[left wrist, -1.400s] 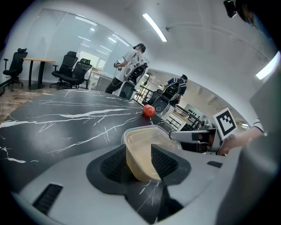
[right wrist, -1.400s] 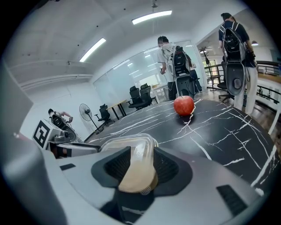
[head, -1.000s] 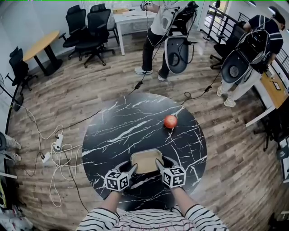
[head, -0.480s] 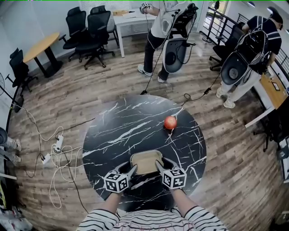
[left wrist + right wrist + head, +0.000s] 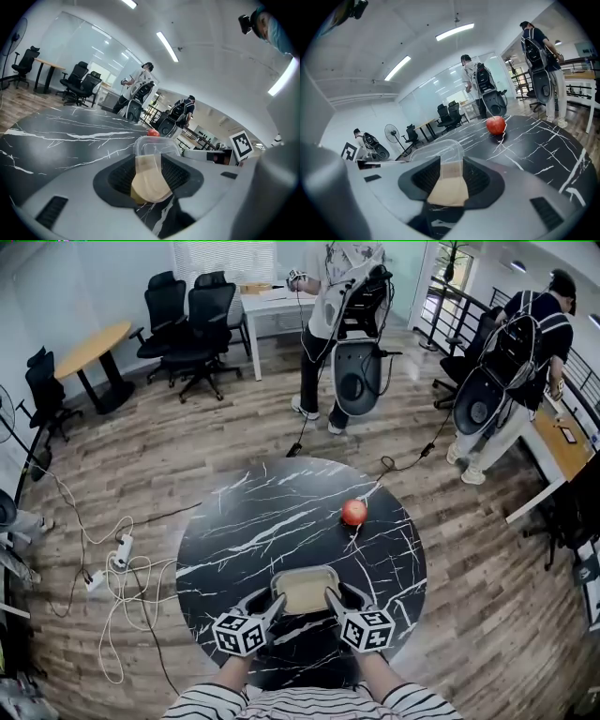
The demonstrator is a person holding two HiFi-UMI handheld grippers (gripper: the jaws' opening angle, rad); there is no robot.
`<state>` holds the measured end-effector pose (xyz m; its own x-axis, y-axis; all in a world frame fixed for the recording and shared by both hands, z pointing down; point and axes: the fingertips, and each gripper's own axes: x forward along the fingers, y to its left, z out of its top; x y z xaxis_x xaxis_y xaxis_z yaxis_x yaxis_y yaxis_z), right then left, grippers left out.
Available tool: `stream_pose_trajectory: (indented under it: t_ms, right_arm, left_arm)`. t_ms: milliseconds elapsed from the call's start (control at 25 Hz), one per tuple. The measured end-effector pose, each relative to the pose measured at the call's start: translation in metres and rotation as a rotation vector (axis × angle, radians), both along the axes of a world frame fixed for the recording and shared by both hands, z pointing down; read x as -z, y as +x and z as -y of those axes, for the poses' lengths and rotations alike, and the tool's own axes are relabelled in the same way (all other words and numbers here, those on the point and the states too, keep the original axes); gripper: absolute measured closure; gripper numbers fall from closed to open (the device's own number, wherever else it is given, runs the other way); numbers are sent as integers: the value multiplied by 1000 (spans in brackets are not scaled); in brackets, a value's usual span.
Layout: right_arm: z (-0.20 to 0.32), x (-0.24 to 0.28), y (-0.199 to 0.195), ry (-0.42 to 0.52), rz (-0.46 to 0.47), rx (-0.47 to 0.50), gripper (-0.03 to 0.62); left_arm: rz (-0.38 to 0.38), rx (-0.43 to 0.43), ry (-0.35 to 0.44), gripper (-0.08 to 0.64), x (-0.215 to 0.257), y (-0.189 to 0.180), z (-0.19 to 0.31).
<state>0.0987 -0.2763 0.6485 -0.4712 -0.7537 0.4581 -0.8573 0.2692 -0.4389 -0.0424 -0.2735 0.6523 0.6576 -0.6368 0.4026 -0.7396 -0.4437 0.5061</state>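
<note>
A clear plastic container (image 5: 305, 589) with a beige bottom sits near the front of the round black marble table (image 5: 234, 540). My left gripper (image 5: 274, 601) is shut on its left side and my right gripper (image 5: 331, 599) is shut on its right side. In the left gripper view the container (image 5: 149, 168) fills the gap between the jaws of the left gripper (image 5: 149, 174). The right gripper view shows the same container (image 5: 445, 180) pinched by the right gripper (image 5: 450, 182). A red apple (image 5: 353, 512) lies farther back on the table, the apple (image 5: 496, 125) well apart from the container.
Two people stand beyond the table with black round-backed gear (image 5: 356, 376) beside them. Office chairs (image 5: 192, 320) and desks stand at the back left. Cables and a power strip (image 5: 117, 554) lie on the wooden floor at the left.
Both grippers stay shut on the container. The container looks more tipped between the jaws, and the apple now peeks just over its rim in the left gripper view. The head view has shifted slightly.
</note>
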Motion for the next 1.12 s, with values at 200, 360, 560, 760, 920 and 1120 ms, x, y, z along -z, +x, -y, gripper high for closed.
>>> stream_pose_trajectory:
  t_ms: [200,360,560,760,920,1120]
  right_arm:
    - [-10,21,-3,40,13,-17,432]
    - [-17,36,-2,69,37,-59,481]
    - [-27,51,-2,108,41,-108,513]
    - [-41,66,-5,145,58,-163,535]
    - [-58,82,-11,180,83,-215,546]
    - [-82,95,-23,219,98,-271,548]
  left_arm:
    - [-40,15,50,405,25,-6,-4]
    - [-68,21,83,407,43,-14,-7]
    - [-117,14,118,456,62,-23,-13]
    - [-143,-15,170,472,83,-30,-20]
    - [-171,-42,201,472,100,-37,-31]
    - [-202,-82,235,474,115,-48,-49]
